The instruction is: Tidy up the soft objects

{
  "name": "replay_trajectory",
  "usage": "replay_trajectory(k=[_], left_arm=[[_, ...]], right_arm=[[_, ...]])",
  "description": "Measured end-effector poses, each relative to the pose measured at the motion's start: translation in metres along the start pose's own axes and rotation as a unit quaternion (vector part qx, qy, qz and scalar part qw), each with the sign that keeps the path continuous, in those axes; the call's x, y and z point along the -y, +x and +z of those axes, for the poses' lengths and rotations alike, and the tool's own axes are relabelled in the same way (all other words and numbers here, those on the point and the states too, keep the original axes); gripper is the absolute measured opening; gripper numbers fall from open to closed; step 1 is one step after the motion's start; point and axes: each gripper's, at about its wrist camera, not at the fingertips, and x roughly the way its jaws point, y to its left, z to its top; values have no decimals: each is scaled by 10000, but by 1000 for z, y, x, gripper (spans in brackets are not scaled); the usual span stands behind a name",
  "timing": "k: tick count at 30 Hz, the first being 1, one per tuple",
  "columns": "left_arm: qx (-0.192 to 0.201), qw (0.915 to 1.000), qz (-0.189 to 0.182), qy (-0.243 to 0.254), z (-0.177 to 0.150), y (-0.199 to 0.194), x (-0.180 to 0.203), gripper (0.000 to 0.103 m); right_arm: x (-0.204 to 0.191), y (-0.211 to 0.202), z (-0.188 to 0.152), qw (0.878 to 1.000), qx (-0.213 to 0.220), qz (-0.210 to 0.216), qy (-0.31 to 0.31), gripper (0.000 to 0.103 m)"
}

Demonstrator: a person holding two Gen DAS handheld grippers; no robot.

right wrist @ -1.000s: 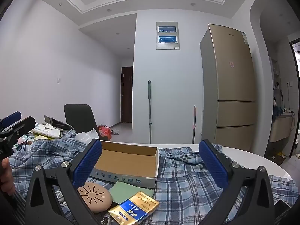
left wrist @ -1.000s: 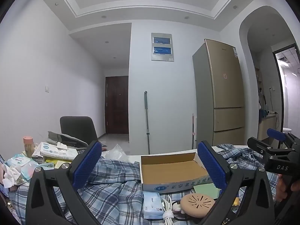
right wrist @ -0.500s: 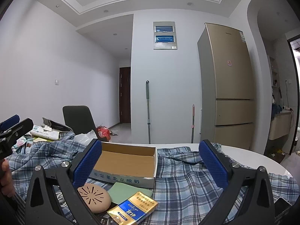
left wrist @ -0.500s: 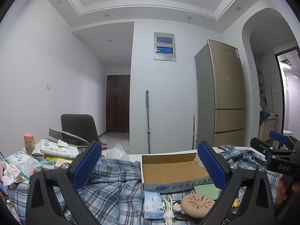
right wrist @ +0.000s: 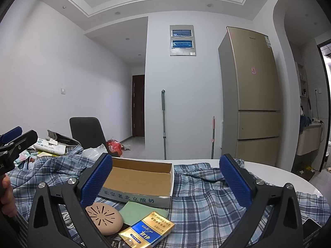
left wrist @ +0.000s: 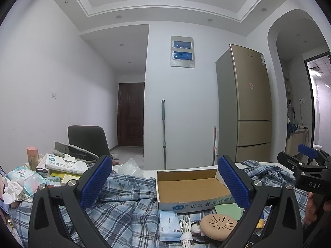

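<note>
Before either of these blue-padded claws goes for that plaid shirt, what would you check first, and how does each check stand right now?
1. Left gripper open and holding nothing: ok.
2. Right gripper open and holding nothing: ok.
3. Plaid shirt free to lift: not ok. The cardboard box, the beige round case, the green pad and the blue-and-gold packet lie on it.
4. Cardboard box free to take things: ok, nothing shows inside it.
5. Grippers apart from each other: ok, each shows at the edge of the other's view.
6. Shirt's near edge: cannot tell, it runs out of view below the fingers.
</note>
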Motion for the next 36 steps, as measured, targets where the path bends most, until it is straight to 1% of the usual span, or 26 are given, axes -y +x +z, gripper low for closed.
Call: replay_trajectory(k=[16, 36], left_arm=[[4, 10000, 0, 3, 1, 0, 0, 103], [16, 10000, -1, 4, -1, 0, 0, 103]], right_arm=[[3, 0, 0, 10000, -21, -17, 15, 103], [4, 4, 2, 9999, -153, -27, 14, 103]])
